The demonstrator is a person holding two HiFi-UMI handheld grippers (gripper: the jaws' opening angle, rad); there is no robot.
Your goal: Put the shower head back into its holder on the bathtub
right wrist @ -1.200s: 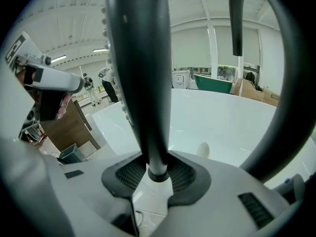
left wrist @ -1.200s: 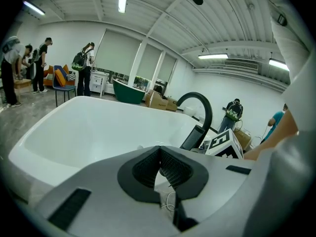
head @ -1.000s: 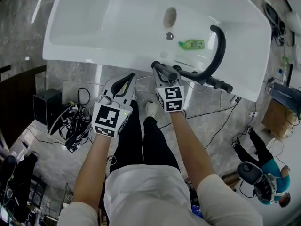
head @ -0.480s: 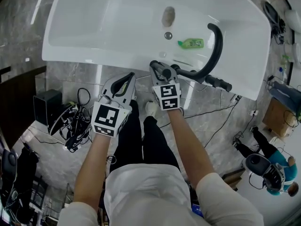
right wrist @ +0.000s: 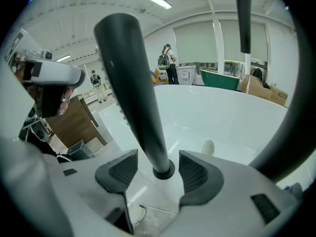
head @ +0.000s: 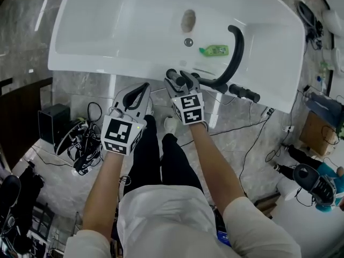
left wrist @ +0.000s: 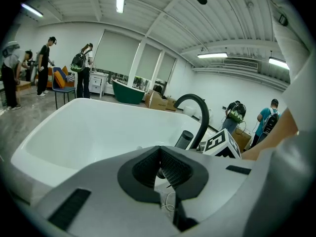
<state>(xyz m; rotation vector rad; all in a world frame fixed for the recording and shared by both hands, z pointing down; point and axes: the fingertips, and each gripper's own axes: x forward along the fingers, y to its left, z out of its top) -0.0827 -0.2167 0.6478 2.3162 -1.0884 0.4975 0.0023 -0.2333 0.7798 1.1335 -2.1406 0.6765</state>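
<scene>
The black shower head stands upright with its foot in a round black holder on the rim of the white bathtub. My right gripper straddles the handle low down. Its jaws are opening, and a gap shows between each pad and the handle. From the head view the right gripper sits at the tub's near rim around the shower head. My left gripper hovers to its left, below the rim, shut on nothing.
A black arched faucet with black knobs rises right of the holder. A green bottle lies inside the tub near the drain. Cables and a black box lie on the floor at left.
My right gripper's jaws have spread apart from the shower head's handle, which they held a moment ago. The shower head stays upright in its holder. My left gripper has barely moved.
</scene>
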